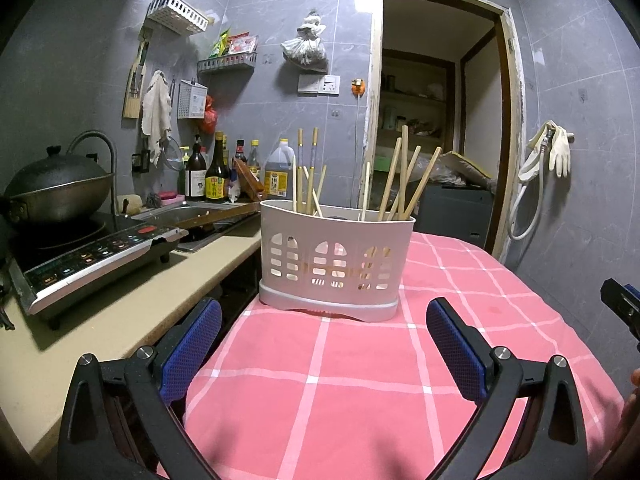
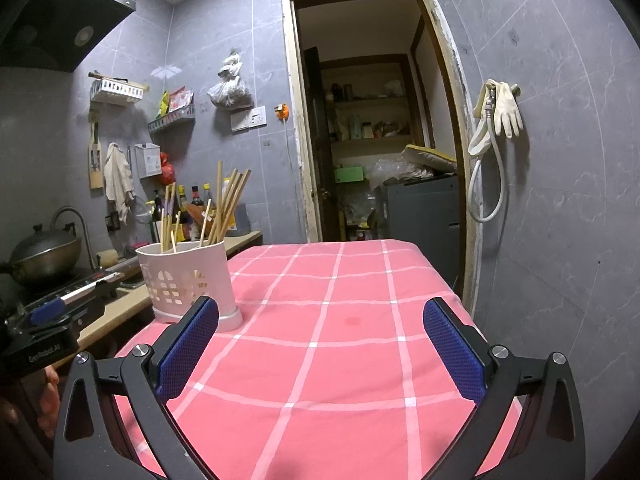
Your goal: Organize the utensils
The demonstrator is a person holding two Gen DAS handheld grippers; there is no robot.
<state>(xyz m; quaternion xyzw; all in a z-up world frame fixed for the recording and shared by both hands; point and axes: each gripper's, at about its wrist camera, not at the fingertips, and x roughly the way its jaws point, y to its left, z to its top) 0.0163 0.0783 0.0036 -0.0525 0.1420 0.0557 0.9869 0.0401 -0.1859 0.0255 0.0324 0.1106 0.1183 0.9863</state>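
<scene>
A white perforated utensil holder stands on the pink checked tablecloth, straight ahead in the left wrist view. Several wooden chopsticks stick up from its left and right compartments. My left gripper is open, a short way in front of the holder, with nothing between its blue pads. In the right wrist view the holder sits at the table's left edge, just beyond the left finger. My right gripper is open and empty over the cloth.
Left of the table runs a beige counter with an induction cooker, a wok, a sink and sauce bottles. An open doorway lies behind. The other gripper's tip shows at the right edge.
</scene>
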